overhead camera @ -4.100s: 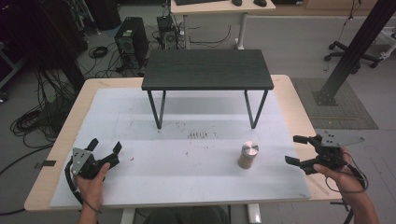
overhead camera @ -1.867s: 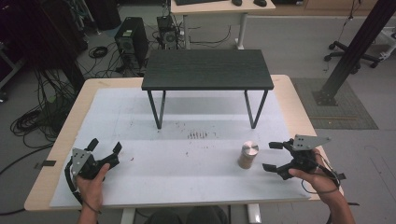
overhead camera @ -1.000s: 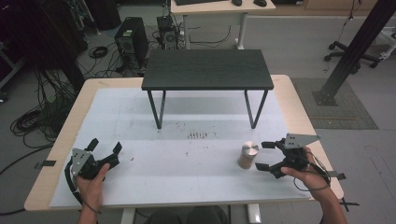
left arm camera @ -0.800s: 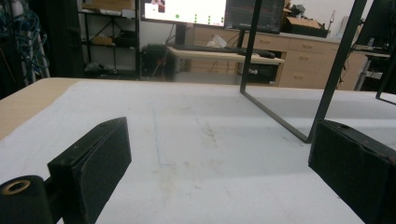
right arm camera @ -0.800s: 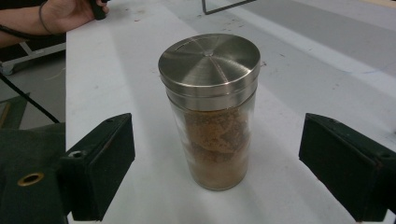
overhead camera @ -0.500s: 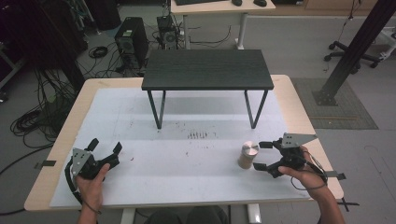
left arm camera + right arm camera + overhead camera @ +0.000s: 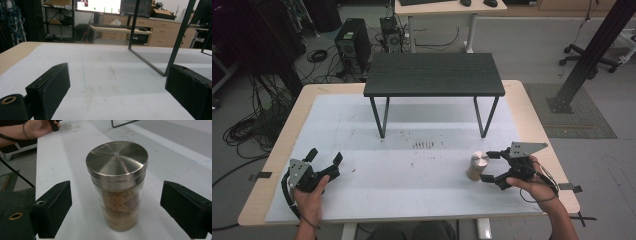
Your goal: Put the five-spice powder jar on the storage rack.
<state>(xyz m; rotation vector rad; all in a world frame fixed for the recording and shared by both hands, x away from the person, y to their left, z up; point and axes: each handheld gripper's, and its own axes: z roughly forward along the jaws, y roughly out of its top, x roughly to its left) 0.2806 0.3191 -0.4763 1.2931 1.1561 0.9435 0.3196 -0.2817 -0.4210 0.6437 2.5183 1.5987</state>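
Clear glass jar (image 7: 117, 202), brushed silver metal lid (image 7: 117, 160) with a radial sheen; contents speckled orange-brown powder. Black foam-padded right gripper (image 7: 493, 166) and left gripper (image 7: 323, 162), each with a grey plate on top. White table mat (image 7: 412, 180) with faint brown stains and dark specks, light tan wooden table (image 7: 532, 125) edge. Small dark charcoal wood-grain shelf (image 7: 434, 74) on black metal legs.
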